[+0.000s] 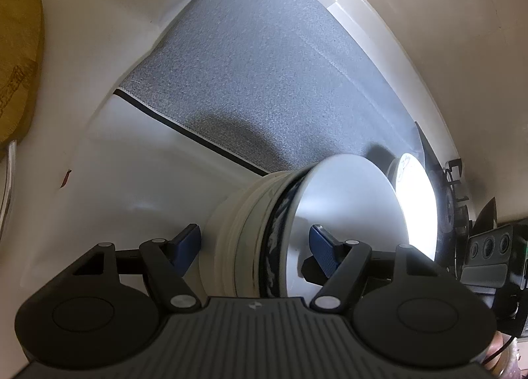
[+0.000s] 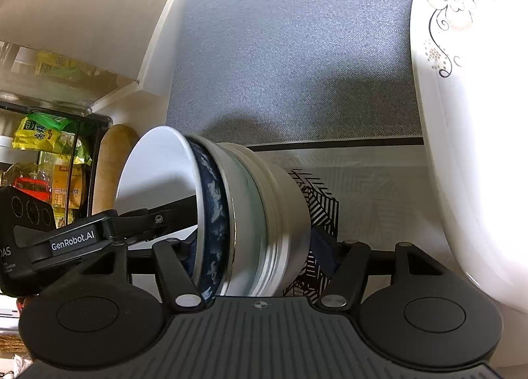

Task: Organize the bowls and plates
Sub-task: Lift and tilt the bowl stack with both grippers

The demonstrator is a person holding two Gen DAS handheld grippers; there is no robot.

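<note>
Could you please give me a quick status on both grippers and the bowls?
Both grippers straddle the tilted bowl stack; contact unclear. Flowered plate close beside. Nothing blocking.

Left gripper (image 1: 255, 240): matte black linkage arms on silver round pivot pins; blue ribbed fingers (image 1: 189, 240); two round black housings at 7 and 5 o'clock of its own view, each with an inset disc; grey ribbed base plate bearing a small crosshair mark at 6 o'clock.

Right gripper (image 2: 254, 248): same black arms, silver pins, twin round housings, ribbed grey plate with crosshair mark. Side label reads "GenRobot.AI", white on black; three round lens-like rings at 9 o'clock.
</note>
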